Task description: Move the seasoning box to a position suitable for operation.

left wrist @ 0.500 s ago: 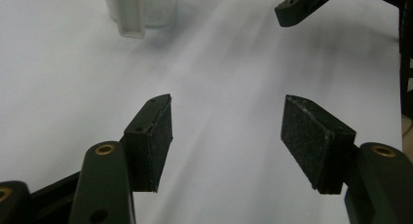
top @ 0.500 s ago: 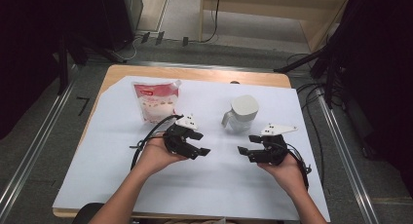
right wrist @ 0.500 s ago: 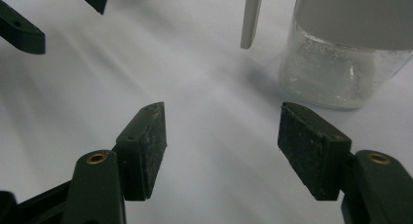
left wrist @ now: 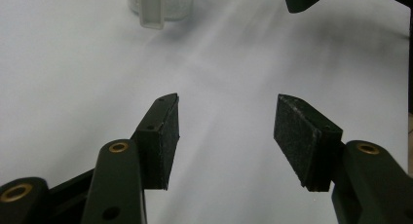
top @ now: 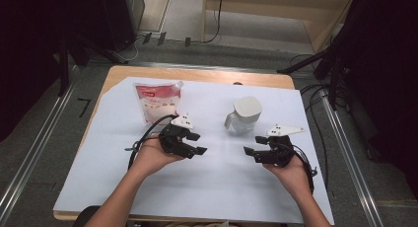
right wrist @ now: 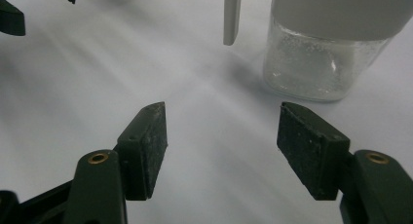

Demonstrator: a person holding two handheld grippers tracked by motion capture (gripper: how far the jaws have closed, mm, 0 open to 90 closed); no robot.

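**Jar stands just beyond the right tongs**

Both left tongs (top: 197, 143) and right tongs (top: 249, 153) hover wide and empty. The lidded jar (top: 242, 115) stands upright toward the surface's (top: 217, 187) far edge, nearer the right tongs; the pouch (top: 156, 101) lies at the far-left corner.

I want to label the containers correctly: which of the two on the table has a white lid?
The clear jar, standing upright near the right gripper, has the white lid. The other one, the red and white pouch, lies flat behind the left gripper.
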